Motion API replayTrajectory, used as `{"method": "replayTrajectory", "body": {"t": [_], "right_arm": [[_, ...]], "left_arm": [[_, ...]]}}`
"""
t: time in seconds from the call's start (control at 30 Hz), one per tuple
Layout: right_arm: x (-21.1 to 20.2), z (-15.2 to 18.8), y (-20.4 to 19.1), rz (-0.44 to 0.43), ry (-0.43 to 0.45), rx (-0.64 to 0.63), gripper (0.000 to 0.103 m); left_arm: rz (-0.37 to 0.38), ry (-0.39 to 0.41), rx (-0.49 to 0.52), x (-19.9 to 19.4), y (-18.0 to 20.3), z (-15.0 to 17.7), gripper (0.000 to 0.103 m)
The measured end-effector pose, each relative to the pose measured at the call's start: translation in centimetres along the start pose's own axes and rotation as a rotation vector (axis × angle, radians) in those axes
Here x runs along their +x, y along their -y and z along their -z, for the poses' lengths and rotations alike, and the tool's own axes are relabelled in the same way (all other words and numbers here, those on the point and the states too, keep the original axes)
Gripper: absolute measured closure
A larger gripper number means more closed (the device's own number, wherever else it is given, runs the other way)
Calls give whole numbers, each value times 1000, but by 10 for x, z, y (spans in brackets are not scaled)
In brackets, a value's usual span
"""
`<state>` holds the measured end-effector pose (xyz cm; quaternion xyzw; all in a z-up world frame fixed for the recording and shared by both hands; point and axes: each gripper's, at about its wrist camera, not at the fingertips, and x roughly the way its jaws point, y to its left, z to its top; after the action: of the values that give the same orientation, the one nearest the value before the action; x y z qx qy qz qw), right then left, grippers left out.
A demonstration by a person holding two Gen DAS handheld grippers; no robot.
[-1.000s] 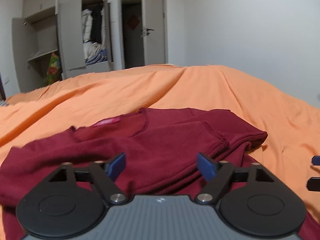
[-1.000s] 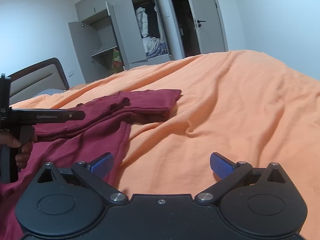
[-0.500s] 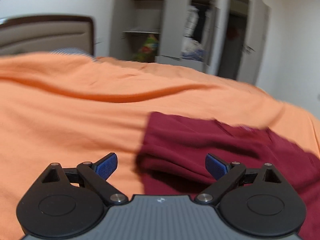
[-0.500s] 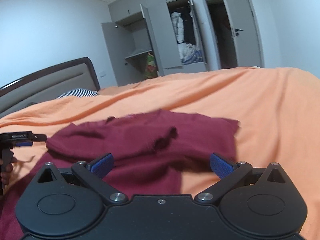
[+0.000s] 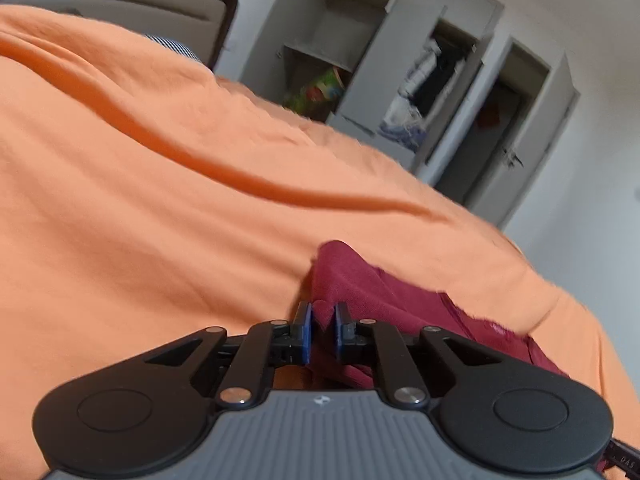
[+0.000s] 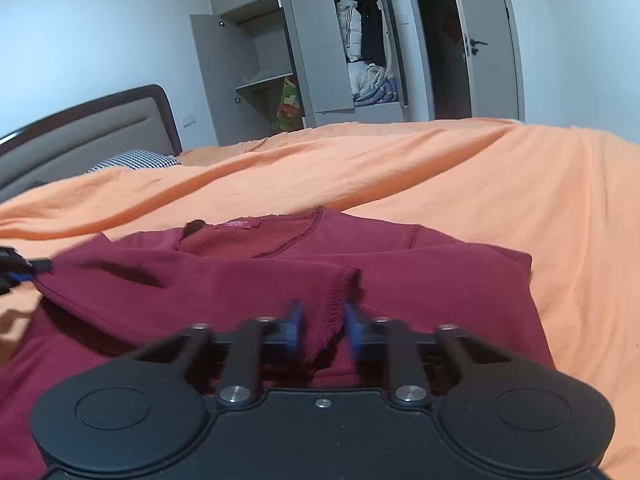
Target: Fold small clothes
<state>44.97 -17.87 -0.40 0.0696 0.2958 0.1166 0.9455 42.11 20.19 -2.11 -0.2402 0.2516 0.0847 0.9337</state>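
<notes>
A dark red top [image 6: 400, 280] lies partly folded on the orange bedspread [image 6: 520, 184], neckline and pink label toward the far side. My right gripper [image 6: 323, 330] sits low over its near part, blue fingers [image 6: 294, 322] drawn in on a ribbed sleeve cuff. In the left wrist view, my left gripper [image 5: 322, 330] is shut on a bunched edge of the same top [image 5: 360, 280], which trails off to the right. The left gripper [image 6: 16, 270] also shows at the far left of the right wrist view, at the garment's left corner.
The orange bedspread [image 5: 160, 200] has long raised wrinkles. A padded headboard [image 6: 80, 136] and a checked pillow [image 6: 132, 160] lie far left. Behind the bed stand an open grey wardrobe [image 6: 320, 60] with clothes inside and a door [image 6: 492, 40].
Both grippers went from wide open to closed on the red top. The left one swung to the garment's left edge; the right one moved left over the sleeve cuff.
</notes>
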Motion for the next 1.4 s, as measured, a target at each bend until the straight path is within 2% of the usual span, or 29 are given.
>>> {"method": "replayTrajectory", "body": {"t": [0.03,0.13,0.23,0.33,0.4,0.47,0.5,0.57,0.7,0.8,0.87,0.93,0.97,1.03,1.23,1.4], "right_arm": [[2,1,-1,-1,0,-8,87],[7,4,-6,12,-4,-44,88],[7,7,-9,25,1,-84,88],[6,8,-11,33,2,-108,87],[2,8,-11,49,11,-122,79],[-4,9,-10,57,23,-123,61],[-7,10,-9,59,31,-128,58],[-12,12,-12,76,46,-157,47],[-7,19,-13,119,6,-202,42],[-9,19,-9,117,11,-193,38],[-17,18,-7,112,23,-182,28],[-30,20,-1,88,37,-166,18],[-38,22,3,81,41,-158,12],[-56,29,11,78,38,-140,8],[-110,60,37,52,-19,-37,2],[-149,85,42,25,-41,43,1]], "left_arm": [[-12,2,-12,0,-4,2,92],[-42,-41,-69,11,-18,10,92],[-45,-50,-118,18,-27,18,92],[-32,-48,-120,18,-27,17,89],[-30,-58,-110,17,-25,14,82],[-32,-56,-111,8,-27,14,74],[-28,-49,-107,3,-28,14,70],[-38,-45,-81,-3,-28,13,68],[-101,-71,-9,2,-22,17,66],[-117,-65,7,3,-17,12,66],[-108,-63,-11,0,-17,11,66],[-88,-57,-39,-9,-18,10,48],[-71,-52,-43,-16,-21,11,43],[-54,-36,-26,-32,-18,13,30],[2,-22,78,-85,-4,31,7],[32,-45,170,-123,7,61,2]]}}
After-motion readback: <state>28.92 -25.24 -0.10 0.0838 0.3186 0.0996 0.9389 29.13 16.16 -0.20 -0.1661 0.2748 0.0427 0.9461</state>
